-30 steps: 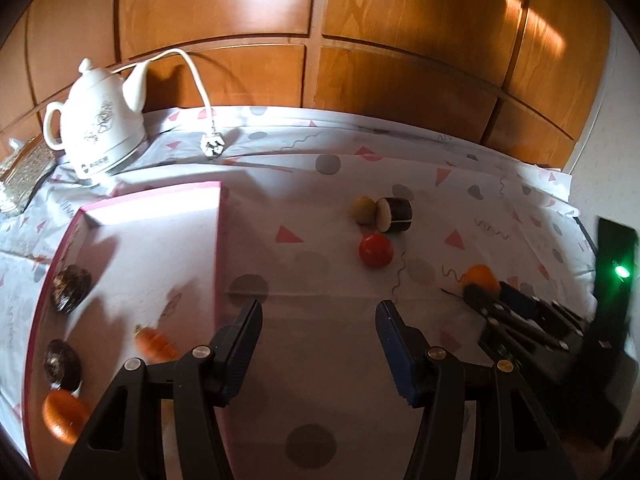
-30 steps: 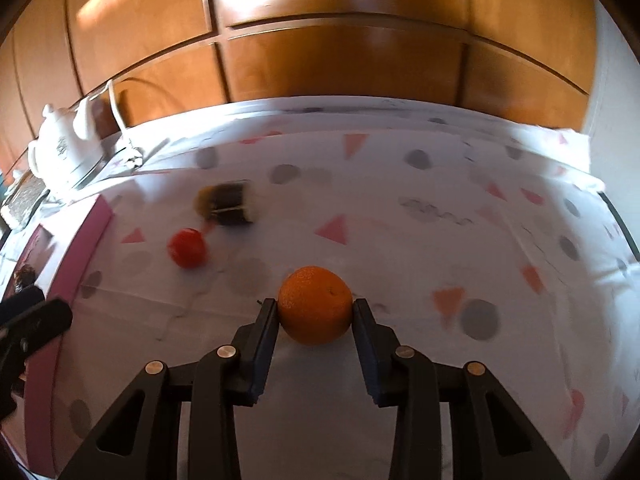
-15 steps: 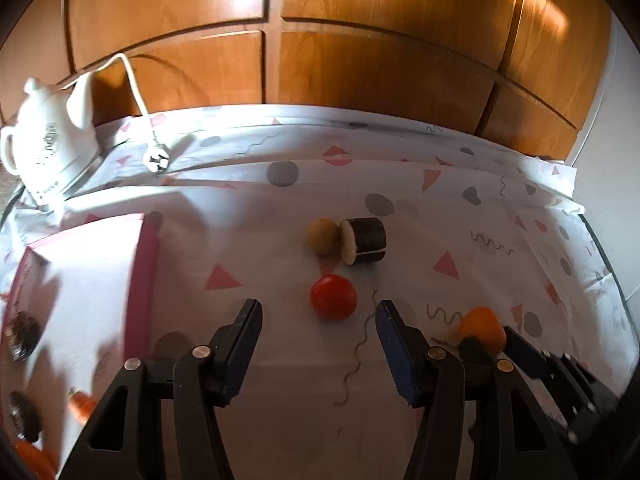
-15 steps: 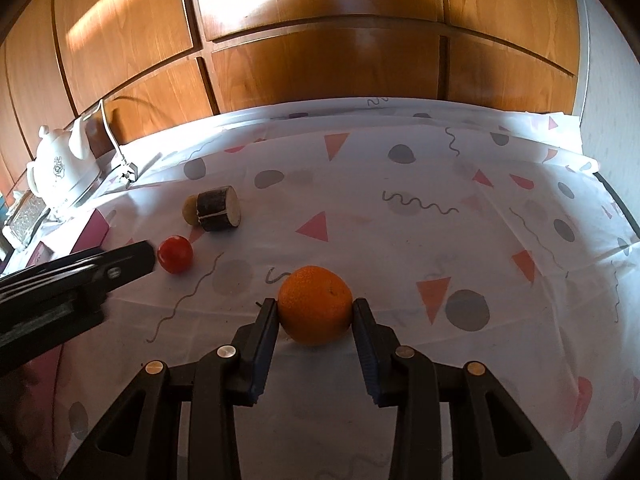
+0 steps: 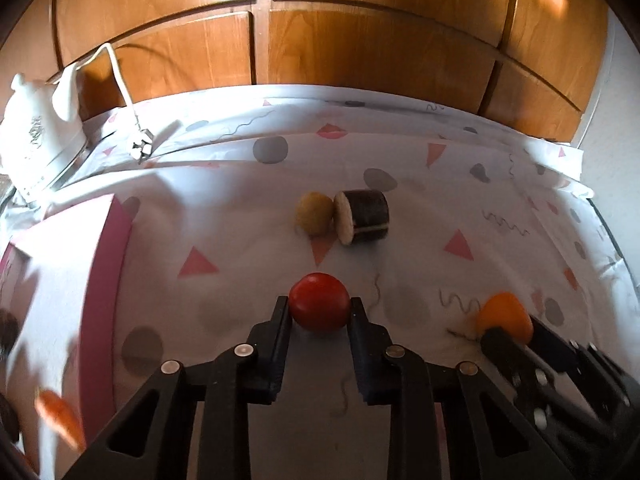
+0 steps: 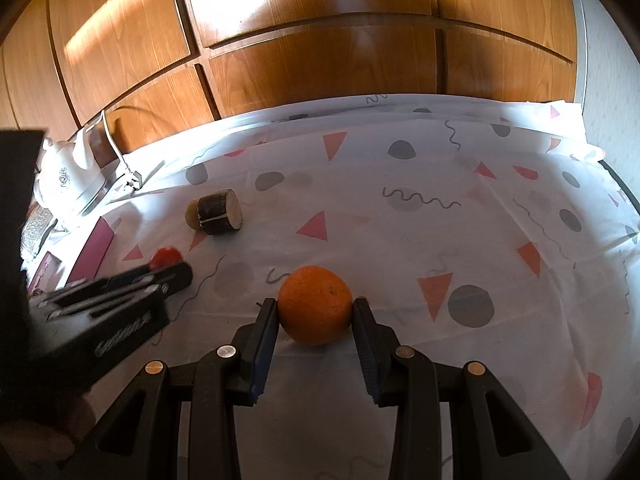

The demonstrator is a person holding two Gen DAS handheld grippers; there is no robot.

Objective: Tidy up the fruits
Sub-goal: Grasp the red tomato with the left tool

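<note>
- The left gripper [image 5: 319,307] had just closed its jaws on the red fruit [image 5: 319,301], a small round piece resting on the patterned tablecloth [image 5: 440,216]; both pads pressed its sides.
- The right gripper [image 6: 315,314] was clamped on the orange [image 6: 315,310], which sat on the cloth between its pads.
- Beyond the red fruit, a yellowish fruit [image 5: 314,213] lay touching a dark cylindrical piece with a pale cut face [image 5: 363,216].
- To the left of the left gripper, a pink-edged tray [image 5: 105,280] held a few blurred items, one orange [image 5: 60,416] and others dark.
- Farther back on the left stood a white kettle [image 5: 38,136], its cord and plug [image 5: 141,146] lying on the cloth.
- Wooden panelling [image 5: 360,32] closed off the back of the table.
</note>
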